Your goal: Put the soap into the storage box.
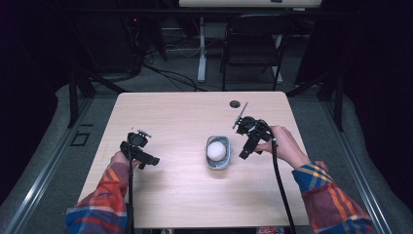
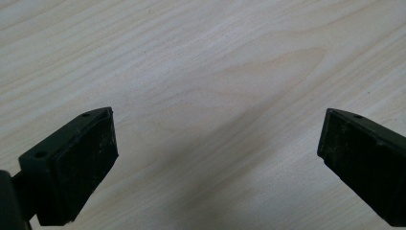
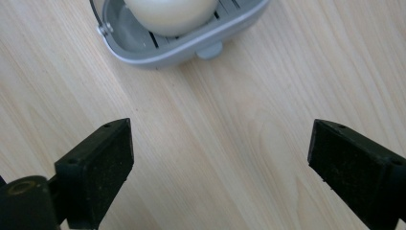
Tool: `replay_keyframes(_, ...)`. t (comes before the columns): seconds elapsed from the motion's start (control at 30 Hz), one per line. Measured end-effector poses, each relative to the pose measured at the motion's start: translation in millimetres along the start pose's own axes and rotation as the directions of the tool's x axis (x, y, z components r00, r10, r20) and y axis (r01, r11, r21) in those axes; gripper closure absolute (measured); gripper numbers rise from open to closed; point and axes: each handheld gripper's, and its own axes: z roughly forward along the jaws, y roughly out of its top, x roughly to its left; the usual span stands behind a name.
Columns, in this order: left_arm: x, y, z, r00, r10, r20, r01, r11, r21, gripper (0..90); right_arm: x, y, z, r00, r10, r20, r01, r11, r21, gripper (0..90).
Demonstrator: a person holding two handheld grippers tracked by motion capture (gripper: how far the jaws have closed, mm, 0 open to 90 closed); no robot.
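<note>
A pale wooden surface (image 1: 185,195) stands in a dark room. In the lower left of the high view the left gripper (image 1: 146,160) has its jaws released over bare wood. Right of centre, a white egg-shaped ball (image 1: 216,151) lies in a small grey slotted plastic dish (image 1: 217,166). Just right of the dish, the right gripper (image 1: 245,152) is spread wide, grasping nothing. Beyond, a black folding chair (image 1: 253,44) stands at the top of the frame

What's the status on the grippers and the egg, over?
Left gripper open, empty, over bare table. Right gripper open, empty, just beside the grey holder. White egg sits in the holder. Nothing in the way.
</note>
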Motion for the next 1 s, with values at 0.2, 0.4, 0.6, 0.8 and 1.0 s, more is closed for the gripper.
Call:
replay_keyframes(0.2, -0.8, -0.2, 0.9, 1.0000, -0.005, -0.006, 0.005, 1.0000, -0.007, 0.1, -5.9, -21.1, -4.3, 0.9995, 0.023, 0.023, -0.023, 0.9997, 0.007, 4.3)
replay_keyframes(0.4, -1.1, -0.2, 1.0, 1.0000, -0.004, -0.007, 0.004, 1.0000, -0.005, 0.1, -13.2, -47.5, -6.9, 0.9974, 0.056, 0.046, -0.056, 0.9984, 0.001, 2.5)
replay_keyframes(0.6, -1.4, 0.0, 1.1, 1.0000, -0.002, -0.005, 0.002, 1.0000, 0.001, 0.1, -17.9, -71.6, -4.9, 0.9939, 0.097, 0.052, -0.097, 0.9952, 0.000, 1.0)
replay_keyframes(0.8, -1.5, 0.0, 1.0, 1.0000, -0.001, -0.006, 0.001, 1.0000, 0.001, 0.1, -19.5, -89.6, -1.7, 0.9908, 0.124, 0.054, -0.124, 0.9922, -0.002, 0.9)
replay_keyframes(1.0, -1.3, -0.2, 1.0, 1.0000, -0.001, -0.004, 0.001, 1.0000, 0.002, 0.1, -17.3, -108.3, 7.1, 0.9870, 0.152, 0.052, -0.152, 0.9883, -0.010, 1.6)
